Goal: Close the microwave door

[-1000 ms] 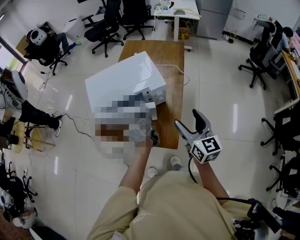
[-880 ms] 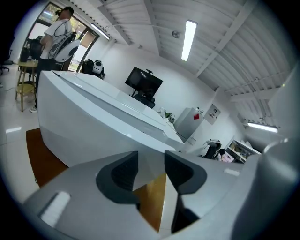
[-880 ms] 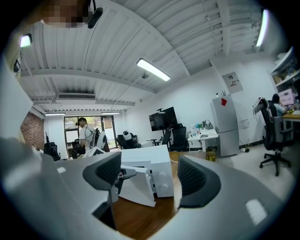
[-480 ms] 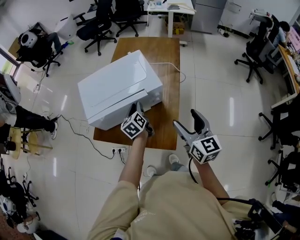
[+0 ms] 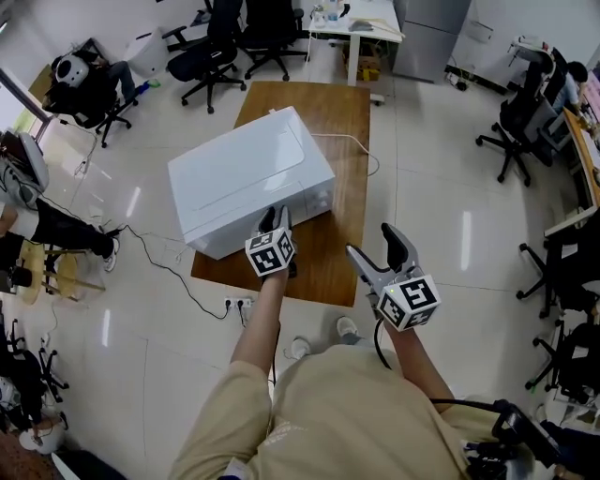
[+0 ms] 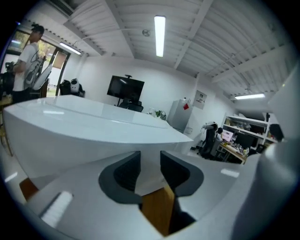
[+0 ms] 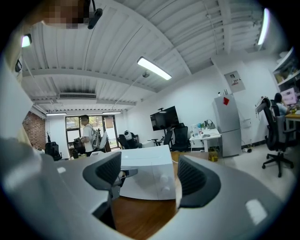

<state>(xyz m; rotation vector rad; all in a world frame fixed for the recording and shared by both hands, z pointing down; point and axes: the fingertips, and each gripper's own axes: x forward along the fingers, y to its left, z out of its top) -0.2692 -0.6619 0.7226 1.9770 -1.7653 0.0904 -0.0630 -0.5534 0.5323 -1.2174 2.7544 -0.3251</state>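
Note:
The white microwave [image 5: 248,173] stands askew on the wooden table [image 5: 333,258], its door flush with the front. My left gripper [image 5: 277,219] points at the lower front of the microwave [image 6: 93,126]. Its jaws have just been closing and now leave a narrow gap with nothing between the pads [image 6: 126,171]. My right gripper [image 5: 375,239] hovers open over the table's near right edge, apart from the oven. In the right gripper view the microwave [image 7: 150,180] shows its front with two knobs, framed by the wide-set fingers [image 7: 104,169].
A power cable runs from the microwave's back across the table. A power strip [image 5: 236,303] lies on the floor by the near edge. Office chairs [image 5: 211,47] and a white desk [image 5: 361,23] stand beyond, with more chairs [image 5: 516,131] at the right and a seated person [image 5: 37,220] at the left.
The door stood out from the microwave's front a second ago and now lies flush. My left gripper moved in toward the front and rolled. The right gripper stayed put.

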